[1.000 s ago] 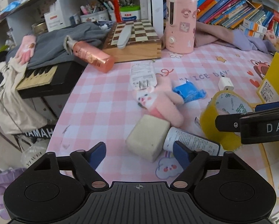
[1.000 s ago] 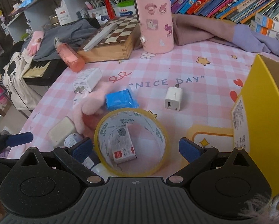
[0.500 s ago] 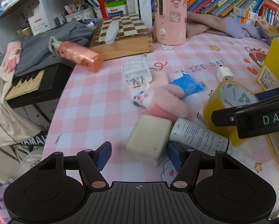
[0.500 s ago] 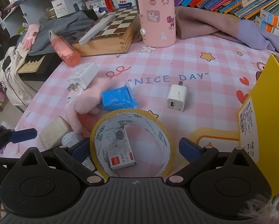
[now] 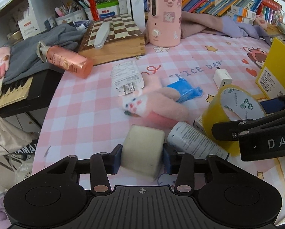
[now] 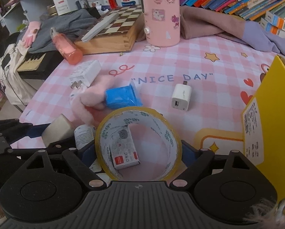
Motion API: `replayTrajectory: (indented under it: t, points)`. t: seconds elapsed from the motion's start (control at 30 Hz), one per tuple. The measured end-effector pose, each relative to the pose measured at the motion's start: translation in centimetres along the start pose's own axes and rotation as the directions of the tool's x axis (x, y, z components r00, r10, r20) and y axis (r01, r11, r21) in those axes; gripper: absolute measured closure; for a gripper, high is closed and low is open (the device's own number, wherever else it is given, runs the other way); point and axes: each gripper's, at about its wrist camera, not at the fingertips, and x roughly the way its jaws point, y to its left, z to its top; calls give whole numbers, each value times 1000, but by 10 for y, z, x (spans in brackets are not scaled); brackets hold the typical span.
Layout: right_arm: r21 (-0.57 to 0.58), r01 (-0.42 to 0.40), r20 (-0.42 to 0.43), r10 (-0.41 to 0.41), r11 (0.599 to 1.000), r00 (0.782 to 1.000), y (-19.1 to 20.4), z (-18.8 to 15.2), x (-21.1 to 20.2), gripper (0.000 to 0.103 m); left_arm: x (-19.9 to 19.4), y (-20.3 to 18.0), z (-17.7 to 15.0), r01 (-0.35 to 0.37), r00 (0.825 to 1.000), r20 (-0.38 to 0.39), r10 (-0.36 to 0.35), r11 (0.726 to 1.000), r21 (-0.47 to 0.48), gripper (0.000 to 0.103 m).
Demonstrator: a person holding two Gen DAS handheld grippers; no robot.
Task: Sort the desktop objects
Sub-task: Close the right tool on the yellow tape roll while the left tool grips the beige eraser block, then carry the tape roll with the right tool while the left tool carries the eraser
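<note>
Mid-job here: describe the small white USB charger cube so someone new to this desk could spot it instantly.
Start at the "NICE DAY" lettering printed on the pink checked tablecloth. Just below the word "DAY", between the yellow box and the blue packet, lies the USB charger cube. Unlike the bigger white adapter with metal prongs, it is small, squarish, with one USB slot.
</note>
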Motion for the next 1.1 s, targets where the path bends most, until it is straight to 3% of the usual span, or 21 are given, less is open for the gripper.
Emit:
replayTrajectory:
  t: [0.23,0.57,1.1]
  points:
    - [14,3,64,-4,1000,998,-6,0,-24,17,-35,7,-1,9,997,80,-2,996,-87,66]
    - [-74,-6,211,22,997,977,-6,-12,-85,17,-90,4,-12,71,983,178,-39,981,-179,67]
    - [-85,-7,243,28,996,970,9,-59,-131,17,-142,-12,-51,124,970,229,-82,977,-175,68]
